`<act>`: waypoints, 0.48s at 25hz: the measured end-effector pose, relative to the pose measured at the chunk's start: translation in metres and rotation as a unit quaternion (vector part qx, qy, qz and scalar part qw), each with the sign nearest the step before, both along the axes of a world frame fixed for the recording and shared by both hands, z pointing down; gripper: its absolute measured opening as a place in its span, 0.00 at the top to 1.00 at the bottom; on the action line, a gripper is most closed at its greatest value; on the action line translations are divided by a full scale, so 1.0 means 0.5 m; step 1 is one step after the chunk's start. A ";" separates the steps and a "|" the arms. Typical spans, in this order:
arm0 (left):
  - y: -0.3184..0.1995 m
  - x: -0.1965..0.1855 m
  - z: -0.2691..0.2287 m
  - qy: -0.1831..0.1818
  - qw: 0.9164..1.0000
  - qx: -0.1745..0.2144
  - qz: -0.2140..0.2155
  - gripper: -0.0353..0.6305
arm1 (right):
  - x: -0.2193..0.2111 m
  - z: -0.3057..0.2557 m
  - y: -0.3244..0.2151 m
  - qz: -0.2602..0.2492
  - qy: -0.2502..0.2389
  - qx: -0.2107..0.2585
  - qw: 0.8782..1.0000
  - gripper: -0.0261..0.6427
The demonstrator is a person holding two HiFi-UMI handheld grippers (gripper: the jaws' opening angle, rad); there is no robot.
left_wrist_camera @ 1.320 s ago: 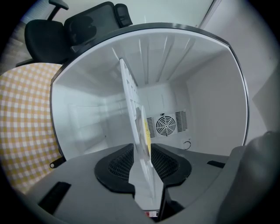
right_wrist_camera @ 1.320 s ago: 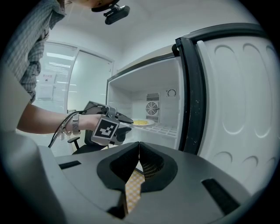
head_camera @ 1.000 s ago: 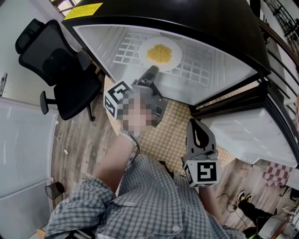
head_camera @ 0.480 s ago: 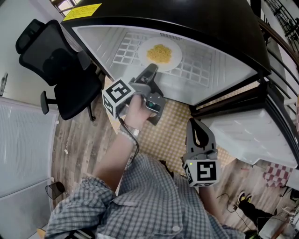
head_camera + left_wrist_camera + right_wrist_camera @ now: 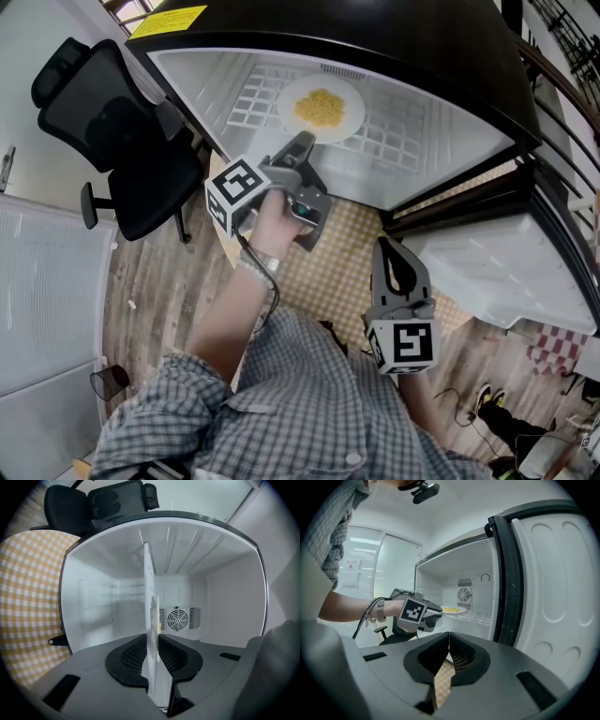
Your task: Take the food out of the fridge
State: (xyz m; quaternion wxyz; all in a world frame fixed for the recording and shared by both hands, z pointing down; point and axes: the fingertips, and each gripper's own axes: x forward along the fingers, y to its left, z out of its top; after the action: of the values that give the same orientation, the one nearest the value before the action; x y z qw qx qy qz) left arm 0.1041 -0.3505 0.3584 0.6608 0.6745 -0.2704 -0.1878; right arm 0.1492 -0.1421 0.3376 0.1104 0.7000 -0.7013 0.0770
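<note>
Your left hand-held gripper [image 5: 152, 660] is clamped on the plate [image 5: 150, 616]. Its jaws have just been closing, and now both pads press on the near rim. In the left gripper view the plate runs edge-on, straight up between the jaws. From the head view, that gripper reaches into the open fridge [image 5: 441, 52] with its tips at the plate's near edge. Your left hand [image 5: 272, 220] is wrapped round the handle just outside the opening.

The plate sits flat on the white wire shelf [image 5: 403, 136], towards the middle, with a heap of yellow food [image 5: 320, 105] at its centre. Behind it, on the back wall, there's a round fan [image 5: 178, 619].

Now your right hand-held gripper [image 5: 448, 637]: its jaws are pressed together at the tips, with nothing held. It hangs well back from the shelf, low and outside the fridge, just beside the open door [image 5: 553, 573], and it points towards the opening. Through the narrow gap below its tips you can see only the yellow checked mat [image 5: 352, 272] on the floor.

Off to your left, a black chair [image 5: 112, 141] stands on the wooden floor beside the fridge.
</note>
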 end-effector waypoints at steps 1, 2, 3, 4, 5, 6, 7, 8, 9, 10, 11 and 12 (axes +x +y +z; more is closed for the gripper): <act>0.001 -0.001 0.000 0.000 1.000 0.000 0.000 0.84 | -0.002 0.000 -0.001 -0.004 0.002 0.000 1.000 0.94; 0.002 -0.002 0.000 -0.001 1.000 0.001 0.001 0.85 | -0.003 0.000 -0.003 -0.007 0.005 0.001 1.000 0.94; 0.003 -0.002 -0.002 -0.001 1.000 0.003 0.002 0.85 | -0.004 -0.001 -0.005 -0.011 0.007 0.003 1.000 0.95; 0.004 -0.003 -0.005 0.000 1.000 0.007 0.003 0.85 | -0.006 -0.003 -0.010 -0.014 0.010 0.006 1.000 0.95; 0.005 -0.004 -0.009 0.002 1.000 0.011 0.005 0.89 | -0.007 -0.006 -0.015 -0.018 0.012 0.011 1.000 0.95; 0.006 -0.005 -0.013 0.002 1.000 0.016 0.006 0.93 | -0.008 -0.008 -0.021 -0.021 0.016 0.015 1.000 0.94; 0.008 -0.007 -0.015 0.000 1.000 0.020 0.008 0.93 | -0.009 -0.007 -0.026 -0.024 0.017 0.015 0.999 0.94; 0.009 -0.009 -0.016 -0.001 1.000 0.022 0.010 0.93 | -0.009 -0.005 -0.031 -0.025 0.015 0.013 0.999 0.94; 0.011 -0.011 -0.016 -0.001 1.000 0.023 0.011 0.93 | -0.008 -0.002 -0.035 -0.024 0.009 0.011 1.000 0.94; 0.013 -0.014 -0.016 0.001 1.000 0.024 0.012 0.93 | -0.006 0.001 -0.040 -0.023 0.000 0.011 1.000 0.94; 0.015 -0.017 -0.015 0.004 1.000 0.024 0.014 0.93 | -0.003 0.003 -0.045 -0.020 -0.007 0.012 1.000 0.94; 0.019 -0.019 -0.016 0.007 1.000 0.025 0.016 0.93 | 0.001 0.004 -0.050 -0.018 -0.010 0.012 1.000 0.94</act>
State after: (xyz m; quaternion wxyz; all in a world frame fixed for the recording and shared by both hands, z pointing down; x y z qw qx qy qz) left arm 0.0943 -0.3409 0.3504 0.6487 0.6934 -0.2506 -0.1887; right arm 0.1496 -0.1672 0.3397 0.0965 0.6880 -0.7155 0.0735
